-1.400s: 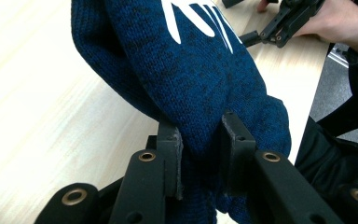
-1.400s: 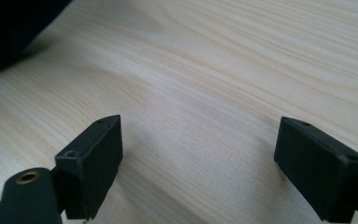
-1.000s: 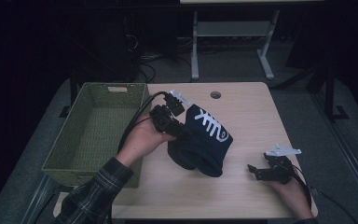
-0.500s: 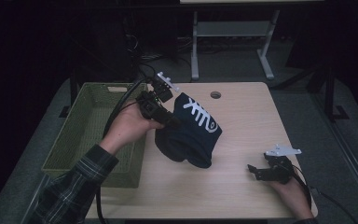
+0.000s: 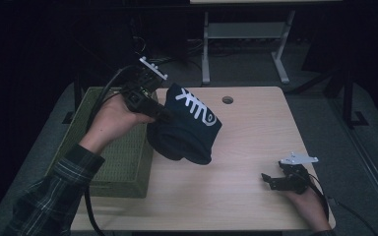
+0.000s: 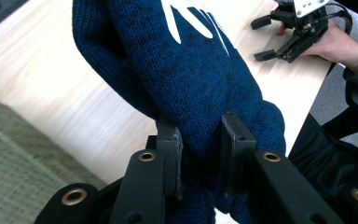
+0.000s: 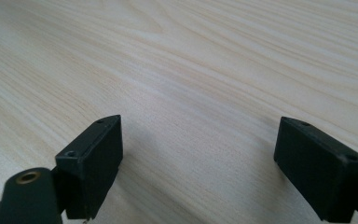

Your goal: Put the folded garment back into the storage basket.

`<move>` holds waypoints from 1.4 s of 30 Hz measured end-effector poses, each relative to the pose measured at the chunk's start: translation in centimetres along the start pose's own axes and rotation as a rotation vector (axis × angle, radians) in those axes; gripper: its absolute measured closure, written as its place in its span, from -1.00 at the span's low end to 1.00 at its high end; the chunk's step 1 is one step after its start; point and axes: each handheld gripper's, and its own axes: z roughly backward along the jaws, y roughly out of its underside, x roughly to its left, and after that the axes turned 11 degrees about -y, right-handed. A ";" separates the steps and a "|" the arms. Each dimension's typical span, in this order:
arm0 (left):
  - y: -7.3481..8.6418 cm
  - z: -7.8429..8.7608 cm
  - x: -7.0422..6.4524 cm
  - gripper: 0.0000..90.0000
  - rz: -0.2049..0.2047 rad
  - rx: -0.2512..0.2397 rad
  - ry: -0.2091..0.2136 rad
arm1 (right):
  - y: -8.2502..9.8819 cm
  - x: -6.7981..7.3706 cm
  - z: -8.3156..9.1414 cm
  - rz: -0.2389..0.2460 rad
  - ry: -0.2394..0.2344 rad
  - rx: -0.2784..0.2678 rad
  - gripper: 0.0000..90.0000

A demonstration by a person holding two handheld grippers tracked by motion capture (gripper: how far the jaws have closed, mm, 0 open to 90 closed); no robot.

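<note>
A dark blue knitted hat (image 5: 187, 130) with a white pattern hangs in the air over the table's left part, lifted clear of the wood. My left gripper (image 5: 161, 114) is shut on its edge; in the left gripper view both pads pinch the blue knit (image 6: 200, 93) between them. An olive woven basket (image 5: 120, 150) stands at the table's left side, just left of the hanging hat. My right gripper (image 5: 269, 181) rests near the table's front right corner, open, with bare wood between its fingertips (image 7: 98, 149).
The light wooden table (image 5: 246, 132) has a round cable hole (image 5: 227, 100) near its far edge. A metal stand (image 5: 246, 39) rises behind the table. Dark floor surrounds it, with cables trailing from both grippers.
My left gripper has risen and moved left toward the basket, carrying the hat up off the table. The right gripper has stayed in place.
</note>
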 end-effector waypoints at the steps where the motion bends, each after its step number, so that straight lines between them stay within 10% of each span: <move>1: 0.1 0.4 0.2 0.62 0.008 -0.005 -0.003 | 0.0 0.0 0.0 0.000 0.001 0.001 -0.67; 26: 4.8 7.5 4.8 0.62 0.149 -0.047 -0.121 | 0.0 0.0 0.0 0.000 0.001 0.000 -0.66; 42: 10.0 8.9 8.4 0.62 0.280 -0.047 -0.174 | 0.0 0.0 0.0 -0.002 0.003 -0.001 -0.66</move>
